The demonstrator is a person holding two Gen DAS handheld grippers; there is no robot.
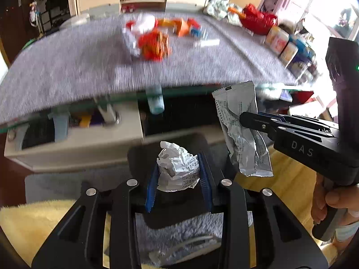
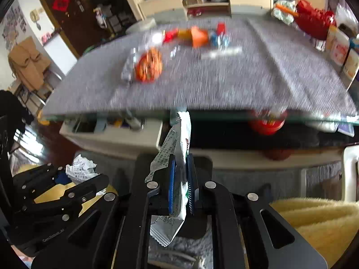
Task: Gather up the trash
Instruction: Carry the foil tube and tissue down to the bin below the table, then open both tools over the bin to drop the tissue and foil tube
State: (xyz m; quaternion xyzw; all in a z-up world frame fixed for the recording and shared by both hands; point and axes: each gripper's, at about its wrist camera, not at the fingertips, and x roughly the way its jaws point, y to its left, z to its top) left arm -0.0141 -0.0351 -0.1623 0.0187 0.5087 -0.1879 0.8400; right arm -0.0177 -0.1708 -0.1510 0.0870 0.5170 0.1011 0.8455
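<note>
Crumpled paper (image 1: pixel 178 168) is sitting between the blue pads of the left claw (image 1: pixel 178 178), which is squeezing it, jaws partly apart. The right claw (image 2: pixel 181 185) is pinching a silver wrapper (image 2: pixel 177 177) flat, jaws nearly together. Both claws are hanging off the near edge of the bench (image 1: pixel 89 67), over a grey rug (image 1: pixel 179 228). The wrapper's long axis is running along the fingers, its top end poking up toward the bench edge. More blurred trash (image 1: pixel 153 42) is lying near the bench's far edge, with bare grey cover between
</note>
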